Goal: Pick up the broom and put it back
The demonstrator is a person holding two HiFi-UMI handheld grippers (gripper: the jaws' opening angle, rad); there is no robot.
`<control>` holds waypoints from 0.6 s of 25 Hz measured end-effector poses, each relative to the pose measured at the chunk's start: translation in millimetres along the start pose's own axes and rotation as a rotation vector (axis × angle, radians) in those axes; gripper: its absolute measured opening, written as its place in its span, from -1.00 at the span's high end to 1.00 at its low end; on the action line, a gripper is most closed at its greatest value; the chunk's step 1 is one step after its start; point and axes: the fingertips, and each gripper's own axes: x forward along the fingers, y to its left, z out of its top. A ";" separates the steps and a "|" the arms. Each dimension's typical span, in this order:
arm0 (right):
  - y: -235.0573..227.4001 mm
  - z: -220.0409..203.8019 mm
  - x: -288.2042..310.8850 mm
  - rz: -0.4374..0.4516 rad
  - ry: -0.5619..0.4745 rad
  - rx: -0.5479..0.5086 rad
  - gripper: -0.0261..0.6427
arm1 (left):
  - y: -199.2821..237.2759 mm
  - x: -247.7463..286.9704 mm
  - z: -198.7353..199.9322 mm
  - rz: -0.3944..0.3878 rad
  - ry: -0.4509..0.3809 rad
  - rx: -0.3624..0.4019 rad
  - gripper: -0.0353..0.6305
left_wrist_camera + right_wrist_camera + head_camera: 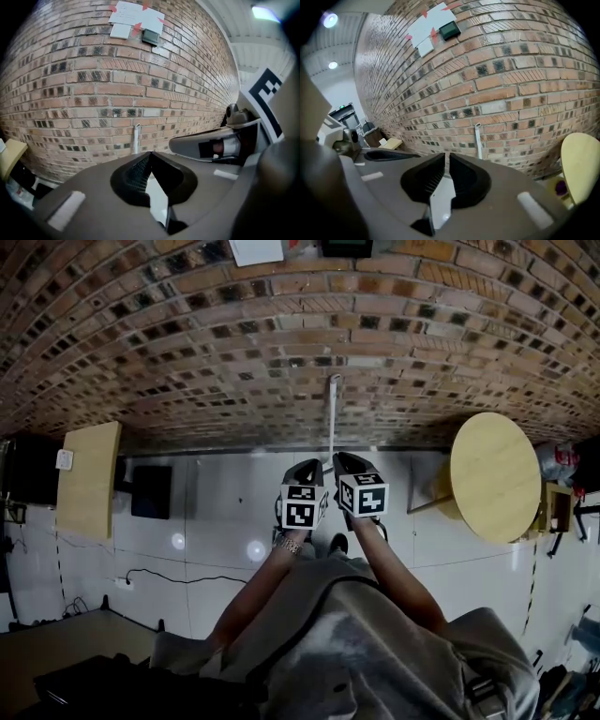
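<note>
The broom's white handle (332, 418) leans upright against the brick wall (234, 343), straight ahead of both grippers; its head is hidden behind them in the head view. The handle (136, 138) also shows above the jaws in the left gripper view, and the handle (478, 137) in the right gripper view. My left gripper (313, 467) is shut with nothing in it, its tips meeting (150, 153). My right gripper (345, 461) is beside it, jaws drawn together to a thin slit (446, 154), also empty. Both are short of the handle, not touching it.
A round wooden table (494, 474) stands to the right by the wall. A wooden panel (89, 479) and a black box (151, 491) are at the left. A cable (178, 576) runs over the pale floor. Papers and a small device (150, 35) hang high on the wall.
</note>
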 end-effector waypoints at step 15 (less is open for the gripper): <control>49.1 19.0 -5.7 0.017 -0.021 -0.093 0.94 | 20.7 -20.3 17.7 -0.010 -0.054 -0.011 0.91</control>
